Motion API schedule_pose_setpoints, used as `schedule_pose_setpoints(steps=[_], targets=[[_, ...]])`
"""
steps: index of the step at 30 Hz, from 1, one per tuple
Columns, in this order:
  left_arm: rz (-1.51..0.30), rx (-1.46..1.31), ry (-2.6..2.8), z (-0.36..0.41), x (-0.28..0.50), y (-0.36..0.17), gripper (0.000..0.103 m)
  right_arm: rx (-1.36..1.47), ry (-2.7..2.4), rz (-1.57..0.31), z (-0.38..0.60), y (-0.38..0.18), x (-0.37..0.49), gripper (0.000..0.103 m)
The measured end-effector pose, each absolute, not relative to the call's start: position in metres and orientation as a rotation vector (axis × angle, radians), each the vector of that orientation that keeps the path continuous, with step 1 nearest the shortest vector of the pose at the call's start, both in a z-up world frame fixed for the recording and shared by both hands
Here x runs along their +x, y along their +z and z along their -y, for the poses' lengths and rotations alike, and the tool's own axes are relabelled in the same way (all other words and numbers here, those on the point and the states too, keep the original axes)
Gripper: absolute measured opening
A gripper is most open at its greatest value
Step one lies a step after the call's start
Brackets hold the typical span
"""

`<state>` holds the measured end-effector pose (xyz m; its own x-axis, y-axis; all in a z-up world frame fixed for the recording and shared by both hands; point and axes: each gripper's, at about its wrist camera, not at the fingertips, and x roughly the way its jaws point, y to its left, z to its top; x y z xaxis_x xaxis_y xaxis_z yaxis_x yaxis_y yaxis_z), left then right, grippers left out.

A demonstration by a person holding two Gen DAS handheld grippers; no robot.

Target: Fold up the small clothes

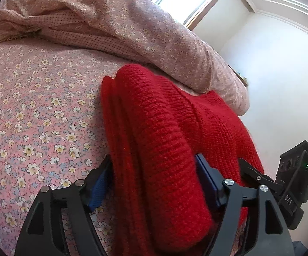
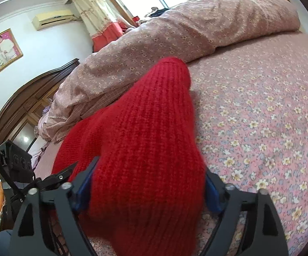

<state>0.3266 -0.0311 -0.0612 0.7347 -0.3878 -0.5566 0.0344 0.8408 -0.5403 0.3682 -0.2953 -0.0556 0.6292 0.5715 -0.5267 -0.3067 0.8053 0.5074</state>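
Folding looks midway in the left wrist view: the left hand-held gripper (image 1: 154,183) is clamped on a doubled roll of the red knitted sweater (image 1: 164,115) lying on the pink floral bed sheet (image 1: 36,106), and the other tool's casing reads "DAS". In the right wrist view the right hand-held gripper (image 2: 147,189) is clamped on a raised bunch of that sweater; flattening and final folds seem left.

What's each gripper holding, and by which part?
Both hold the red knit sweater. Left gripper and right gripper each have a thick bunched fold near its edge between the jaws.
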Motion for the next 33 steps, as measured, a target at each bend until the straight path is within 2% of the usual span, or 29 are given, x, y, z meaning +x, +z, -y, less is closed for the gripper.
schedule_pose_setpoints(steps=[12,20,27,33], targets=[[-0.739,-0.553,-0.219,0.021,0.331,-0.062,0.091,0.446,0.493,-0.731,0.304,-0.061,0.367,0.100],[-0.834,-0.484,-0.178,0.017,0.315,-0.035,0.095,0.339,0.438,-0.626,0.305,-0.033,0.339,0.101],[-0.607,-0.221,-0.114,0.028,0.242,0.030,0.095,0.245,0.384,-0.475,0.319,0.012,0.290,0.101],[-0.499,-0.031,-0.071,0.048,0.189,0.043,0.095,0.255,0.375,-0.350,0.341,0.045,0.227,0.101]])
